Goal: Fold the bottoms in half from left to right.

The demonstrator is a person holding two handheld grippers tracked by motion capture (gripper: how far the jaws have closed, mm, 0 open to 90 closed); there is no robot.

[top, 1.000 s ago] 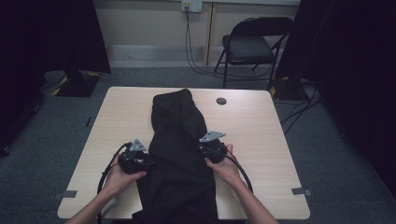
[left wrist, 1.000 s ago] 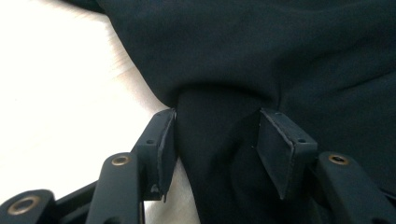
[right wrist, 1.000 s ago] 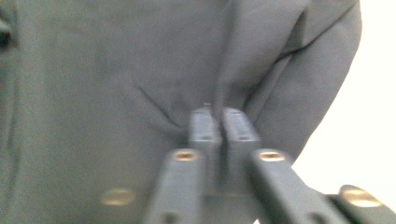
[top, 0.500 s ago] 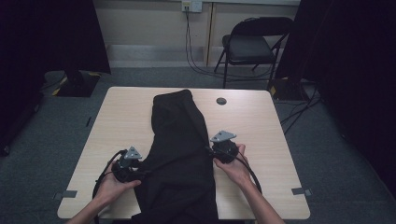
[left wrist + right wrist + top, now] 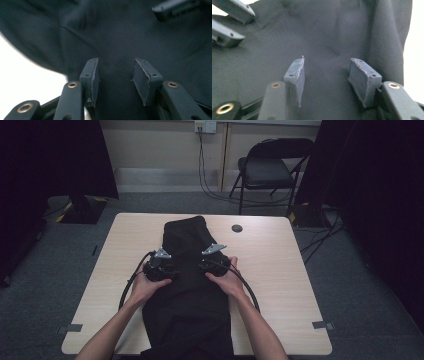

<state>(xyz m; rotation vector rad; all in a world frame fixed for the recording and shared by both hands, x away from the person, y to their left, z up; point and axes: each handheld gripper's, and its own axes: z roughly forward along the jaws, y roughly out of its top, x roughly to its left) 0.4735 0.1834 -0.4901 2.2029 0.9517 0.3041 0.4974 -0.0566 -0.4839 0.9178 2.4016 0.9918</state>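
Black garment (image 5: 187, 290): 1 piece of dark cloth, laid flat lengthwise down the middle of the table (image 5: 280, 270). Far end narrow, stopping short of the table's far edge; near end wider, reaching the table's near edge. Soft folds and 1 seam line visible across the surface.

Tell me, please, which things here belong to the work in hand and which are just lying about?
In the job:
- long black cloth garment
- left gripper
- right gripper

Lying about:
- small round black disc on the light wooden table
- black folding chair
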